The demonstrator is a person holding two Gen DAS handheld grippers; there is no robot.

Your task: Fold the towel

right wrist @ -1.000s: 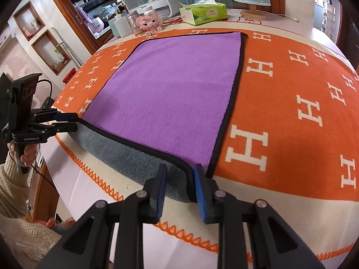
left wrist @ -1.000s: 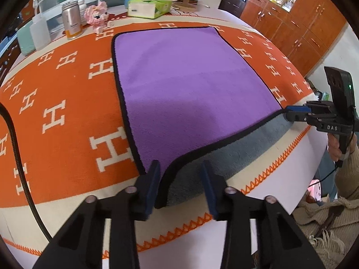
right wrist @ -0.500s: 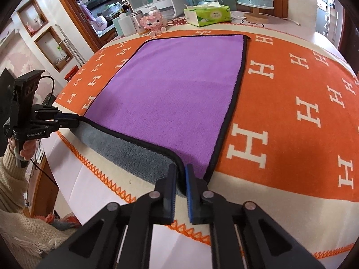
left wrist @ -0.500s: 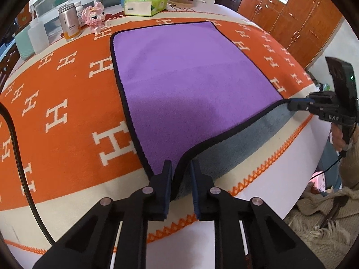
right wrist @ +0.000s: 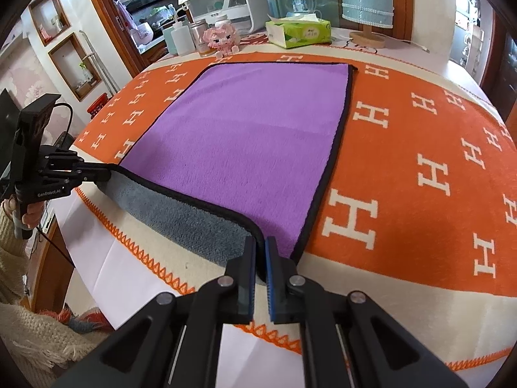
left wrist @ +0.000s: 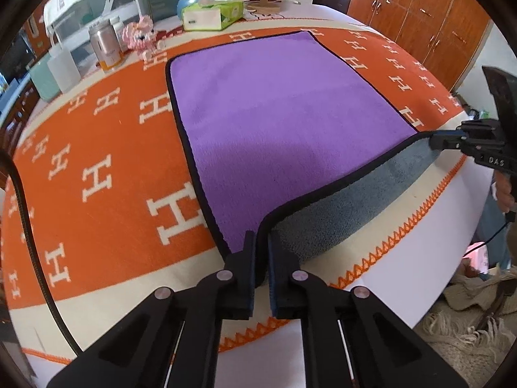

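A purple towel [left wrist: 278, 119] with a black hem and grey underside lies flat on the orange H-patterned table cover; it also shows in the right wrist view [right wrist: 252, 139]. My left gripper [left wrist: 261, 242] is shut on the towel's near left corner. My right gripper [right wrist: 261, 245] is shut on the near right corner. Both corners are lifted a little, so the near edge curls up and shows the grey underside [left wrist: 342, 213]. The right gripper shows in the left wrist view [left wrist: 452, 139], and the left gripper in the right wrist view [right wrist: 93, 174].
At the table's far edge stand a green tissue box [left wrist: 211, 14], a pink toy figure [left wrist: 142, 35], a metal jar [left wrist: 105, 48], white bottles [left wrist: 63, 68] and a lamp base [right wrist: 368, 37]. Wooden cabinets [left wrist: 436, 22] stand on the right. The table's near edge runs just below the grippers.
Both grippers have closed on the towel's near corners; the left was open a second ago. The near edge has risen slightly, showing more grey underside.
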